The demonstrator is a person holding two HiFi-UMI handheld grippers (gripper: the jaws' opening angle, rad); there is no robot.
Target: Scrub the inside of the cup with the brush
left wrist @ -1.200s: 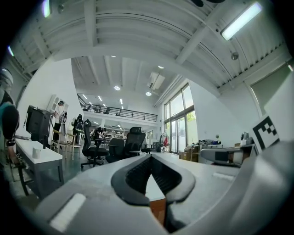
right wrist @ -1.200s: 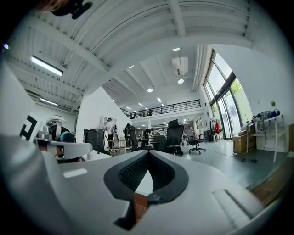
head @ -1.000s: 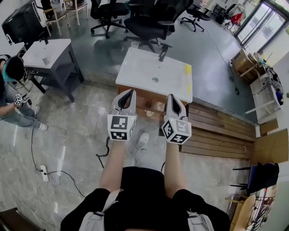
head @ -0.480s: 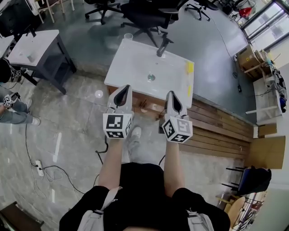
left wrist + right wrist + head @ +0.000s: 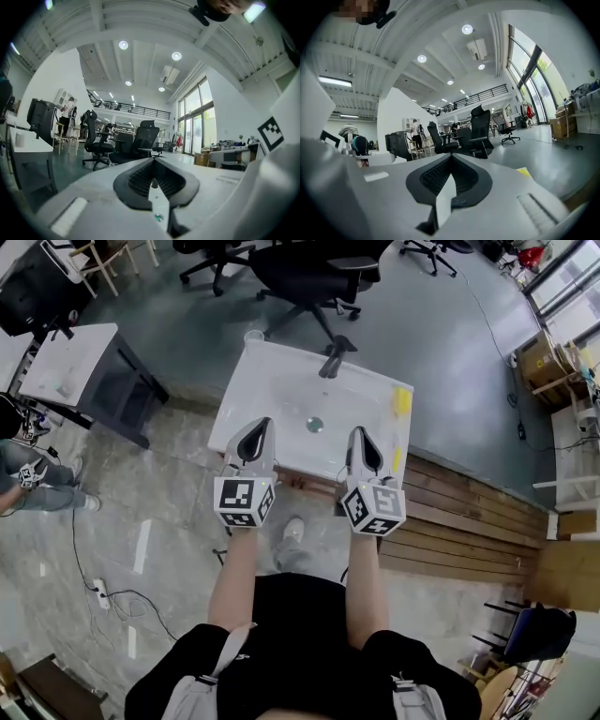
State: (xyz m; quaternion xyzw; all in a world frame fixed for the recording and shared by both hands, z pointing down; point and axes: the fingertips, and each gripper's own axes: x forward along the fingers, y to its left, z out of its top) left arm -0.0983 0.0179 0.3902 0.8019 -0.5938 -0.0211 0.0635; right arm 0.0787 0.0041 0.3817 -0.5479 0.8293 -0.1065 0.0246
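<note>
Head view: my left gripper [image 5: 265, 424] and right gripper [image 5: 357, 431] hover side by side over the near edge of the white sink top [image 5: 281, 390]. The clear cup [image 5: 253, 336] stands at its far left corner, well apart from both. Left gripper view, then right gripper view: each pair of jaws is clenched together on nothing.

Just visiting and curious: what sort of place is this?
Probably an open-plan office or workshop: black swivel chairs, a freestanding white sink counter and tall windows.
</note>
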